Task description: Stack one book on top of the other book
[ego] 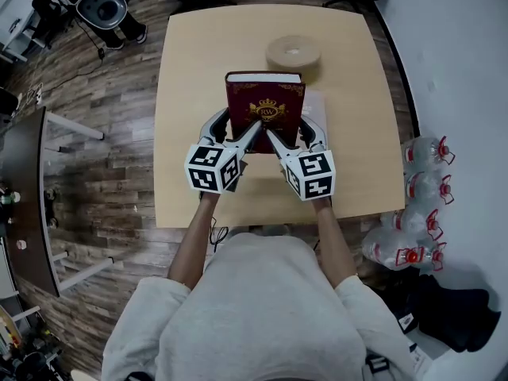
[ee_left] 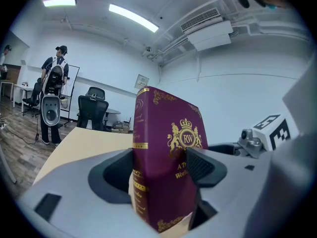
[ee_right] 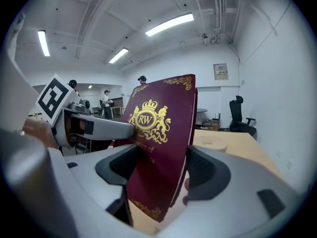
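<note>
A maroon hardback book with a gold crest (ego: 266, 101) is held over the middle of the square, light wooden table (ego: 198, 70), cover up and facing the person. The left gripper (ego: 236, 129) clamps the book's near edge on the spine side, with its black pads on the front and back covers. The right gripper (ego: 295, 132) clamps the same edge on the side away from the spine, so that the 2 grippers sit side by side over the table's near half. In each gripper view the book (ee_left: 166, 157) (ee_right: 156, 148) stands tilted between the jaws. Whether its far edge touches the table cannot be told.

A pale flat thing (ego: 316, 105) shows just past the book's right side, mostly hidden.

1 brown roll of tape (ego: 293, 52) lies flat near the table's far edge, a little right of centre. The table's left strip and near strip are bare wood.

Off the table's right edge, clear water bottles with red caps (ego: 425, 185) crowd the floor. Off its left edge runs open wood-plank floor (ego: 103, 117), then a dark desk (ego: 20, 189).
</note>
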The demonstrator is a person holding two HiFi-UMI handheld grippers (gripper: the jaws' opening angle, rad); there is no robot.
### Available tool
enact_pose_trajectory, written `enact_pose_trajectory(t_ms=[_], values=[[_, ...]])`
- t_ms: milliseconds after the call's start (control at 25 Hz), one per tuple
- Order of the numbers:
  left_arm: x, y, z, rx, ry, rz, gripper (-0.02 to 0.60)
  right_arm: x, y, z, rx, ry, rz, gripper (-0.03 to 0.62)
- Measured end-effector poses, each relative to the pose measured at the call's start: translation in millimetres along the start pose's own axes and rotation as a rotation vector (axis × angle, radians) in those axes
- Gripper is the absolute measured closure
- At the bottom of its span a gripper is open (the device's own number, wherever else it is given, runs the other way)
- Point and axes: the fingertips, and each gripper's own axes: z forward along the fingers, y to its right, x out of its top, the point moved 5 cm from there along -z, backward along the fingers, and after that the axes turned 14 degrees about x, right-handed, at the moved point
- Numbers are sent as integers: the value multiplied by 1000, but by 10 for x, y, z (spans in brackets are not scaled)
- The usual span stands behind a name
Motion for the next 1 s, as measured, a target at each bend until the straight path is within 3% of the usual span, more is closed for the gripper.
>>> enact_pose_trajectory(t_ms=[1000], values=[[-30,894,449,-204,-45,57,238,-178,536,-775,-198,17,57,284]])
